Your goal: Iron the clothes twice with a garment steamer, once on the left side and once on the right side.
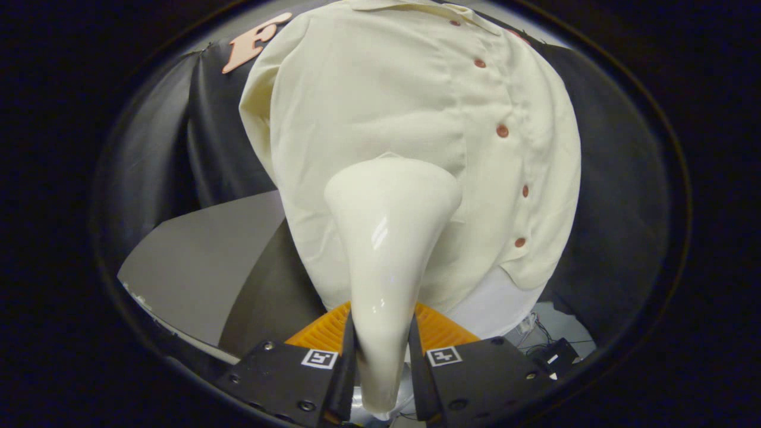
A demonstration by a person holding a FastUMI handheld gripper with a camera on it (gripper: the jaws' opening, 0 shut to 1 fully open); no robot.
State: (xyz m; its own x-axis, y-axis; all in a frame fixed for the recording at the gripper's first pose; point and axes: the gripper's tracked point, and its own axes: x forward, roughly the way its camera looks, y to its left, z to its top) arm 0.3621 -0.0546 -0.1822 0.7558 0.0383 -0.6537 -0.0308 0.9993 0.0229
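Steamer (pixel 389 238) sits clamped between both fingers of the hand-held gripper (pixel 381 356), its wide head pointing toward 12 o'clock and pressed against the shirt (pixel 380 101). The shirt hangs just ahead, its buttons (pixel 502 131) running down at 1 to 3 o'clock of the head.

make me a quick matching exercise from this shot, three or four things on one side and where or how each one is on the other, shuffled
Things:
1. garment steamer
2. shirt
3. buttons
4. gripper

Places or states:
A. hanging in front of the black cloth wall
B. shut on the steamer's handle
C. in a row down the shirt's front
D. held between the fingers, head up at the shirt

Pairs: 1-D, 2-A, 3-C, 4-B
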